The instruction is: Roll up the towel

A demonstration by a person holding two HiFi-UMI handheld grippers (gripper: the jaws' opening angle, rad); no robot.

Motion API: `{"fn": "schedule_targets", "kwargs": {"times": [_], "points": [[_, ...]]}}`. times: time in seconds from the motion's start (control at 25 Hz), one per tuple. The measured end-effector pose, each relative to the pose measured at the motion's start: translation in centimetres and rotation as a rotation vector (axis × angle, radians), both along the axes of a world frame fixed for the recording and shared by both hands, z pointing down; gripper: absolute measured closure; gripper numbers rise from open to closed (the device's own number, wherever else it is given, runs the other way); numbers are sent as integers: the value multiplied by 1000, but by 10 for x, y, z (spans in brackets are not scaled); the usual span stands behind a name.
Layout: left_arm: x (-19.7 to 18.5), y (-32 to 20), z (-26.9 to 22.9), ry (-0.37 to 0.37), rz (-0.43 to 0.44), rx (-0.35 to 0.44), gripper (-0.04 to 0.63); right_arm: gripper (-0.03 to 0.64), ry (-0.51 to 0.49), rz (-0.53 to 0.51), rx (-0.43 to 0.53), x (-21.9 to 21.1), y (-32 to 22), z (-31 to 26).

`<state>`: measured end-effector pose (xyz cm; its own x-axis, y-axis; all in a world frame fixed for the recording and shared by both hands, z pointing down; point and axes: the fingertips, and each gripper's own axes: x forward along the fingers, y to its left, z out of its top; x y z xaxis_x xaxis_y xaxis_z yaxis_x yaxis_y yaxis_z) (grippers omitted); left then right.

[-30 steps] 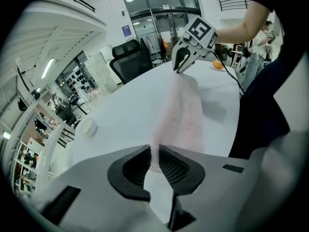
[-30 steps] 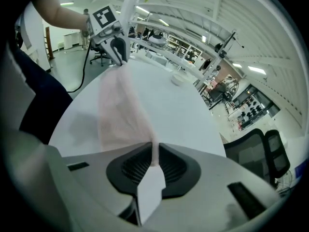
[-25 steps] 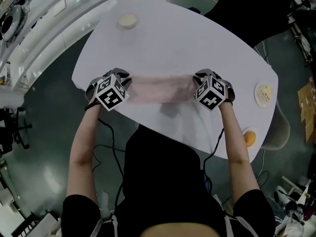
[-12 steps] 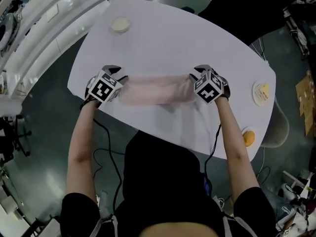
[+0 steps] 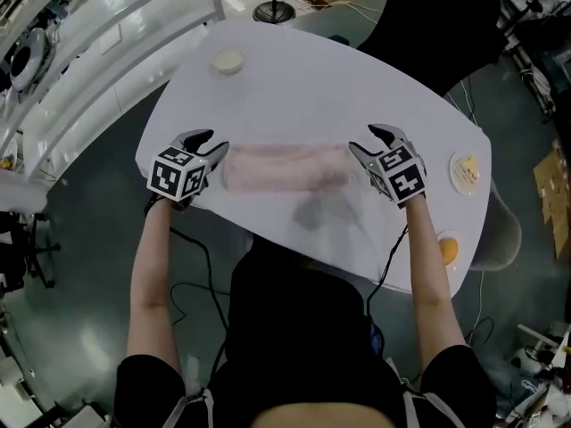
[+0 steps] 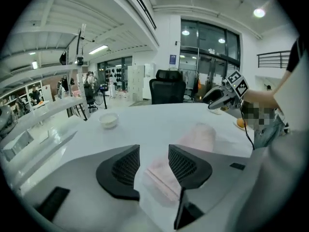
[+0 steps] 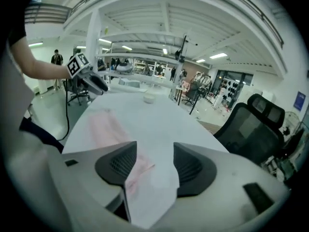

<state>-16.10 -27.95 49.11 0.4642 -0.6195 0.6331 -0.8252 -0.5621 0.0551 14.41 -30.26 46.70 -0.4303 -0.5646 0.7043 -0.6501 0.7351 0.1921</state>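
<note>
The pink towel (image 5: 284, 168) lies as a long roll across the near half of the white table (image 5: 339, 78). My left gripper (image 5: 211, 144) hangs just off the roll's left end and my right gripper (image 5: 372, 139) just off its right end. Both sets of jaws are opening and the pads press on nothing. In the left gripper view the towel (image 6: 192, 143) runs away below the left gripper (image 6: 153, 166) toward the right gripper (image 6: 218, 98). In the right gripper view the towel (image 7: 103, 126) lies beneath the right gripper (image 7: 153, 166), with the left gripper (image 7: 94, 84) at its far end.
A small white bowl (image 5: 229, 61) sits at the table's far left. A plate with food (image 5: 467, 172) and an orange (image 5: 449, 251) lie near the right edge. A black chair (image 5: 428, 25) stands behind the table. My body is against the near edge.
Both grippers have let go of the towel's ends, opened and risen off the table. The rolled towel stays where it was.
</note>
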Motion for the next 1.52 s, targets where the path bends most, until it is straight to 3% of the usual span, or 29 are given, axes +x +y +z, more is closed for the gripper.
{"fn": "schedule_targets", "kwargs": {"times": [0.12, 0.36, 0.6, 0.76, 1.04, 1.12, 1.24, 1.28, 1.4, 1.52], "points": [[15, 17, -21, 74, -23, 51, 405, 367, -128, 20, -10, -2, 23, -20], [48, 68, -63, 120, 30, 133, 405, 365, -352, 74, 25, -6, 77, -62], [92, 109, -116, 307, 52, 235, 405, 365, -659, 139, 18, -4, 126, -100], [109, 139, -127, 385, 55, 254, 408, 367, -691, 131, 50, -8, 158, -115], [131, 178, -124, 376, 44, 305, 513, 411, -709, 176, 154, -8, 197, -126], [136, 185, -119, 392, 28, 305, 536, 506, -703, 203, 191, -8, 207, -125], [138, 195, -108, 393, -14, 305, 568, 546, -718, 235, 204, -11, 220, -117], [137, 198, -103, 384, -30, 305, 574, 608, -725, 243, 196, -13, 223, -113], [138, 204, -90, 344, -47, 317, 586, 612, -734, 242, 171, -16, 228, -98], [140, 207, -84, 375, -34, 313, 589, 614, -722, 245, 158, -16, 231, -84]]}}
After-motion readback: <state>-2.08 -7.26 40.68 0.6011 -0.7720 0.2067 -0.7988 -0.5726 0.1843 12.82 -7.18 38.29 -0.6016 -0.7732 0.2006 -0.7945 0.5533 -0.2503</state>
